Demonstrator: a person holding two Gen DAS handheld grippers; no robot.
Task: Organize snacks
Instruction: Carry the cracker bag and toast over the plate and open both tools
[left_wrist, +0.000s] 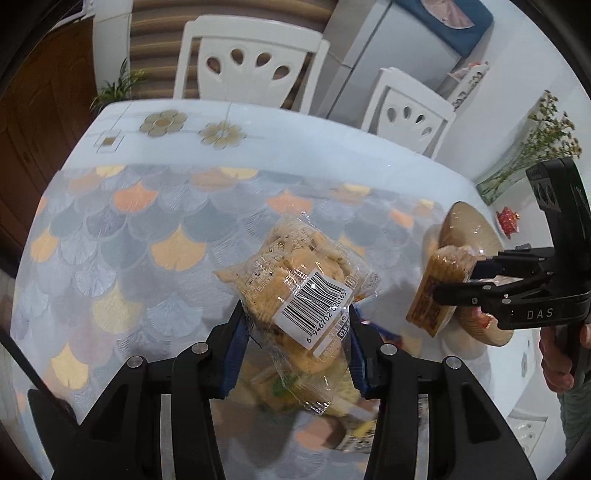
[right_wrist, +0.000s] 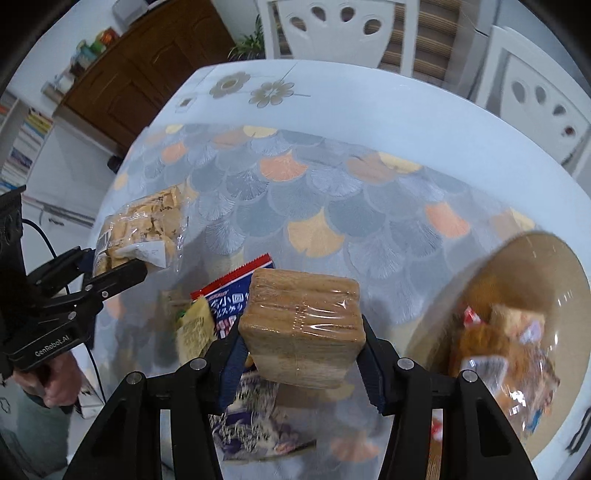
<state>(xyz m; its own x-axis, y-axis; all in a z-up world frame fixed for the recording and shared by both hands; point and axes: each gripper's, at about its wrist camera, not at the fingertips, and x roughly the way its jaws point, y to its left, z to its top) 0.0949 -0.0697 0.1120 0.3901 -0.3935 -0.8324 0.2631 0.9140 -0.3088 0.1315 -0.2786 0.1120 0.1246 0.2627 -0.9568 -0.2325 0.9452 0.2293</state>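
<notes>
table (left_wrist: 155, 122) – white, fan-print cover | white chairs (left_wrist: 251, 55) behind | left gripper (left_wrist: 295, 332) pinches cracker bag (left_wrist: 295, 280) | right gripper (right_wrist: 301, 354) pinches biscuit block (right_wrist: 303, 325)

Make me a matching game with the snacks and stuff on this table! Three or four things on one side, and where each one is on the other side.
Things:
1. clear bag of crackers with a barcode label
2. wrapped block of brown biscuits
3. blue snack packet
4. beige bowl

Places:
A. lying on the tablecloth
B. clamped in the right gripper
C. on the table, holding wrapped snacks
D. clamped in the left gripper

Pairs: 1-D, 2-B, 3-A, 4-C
</notes>
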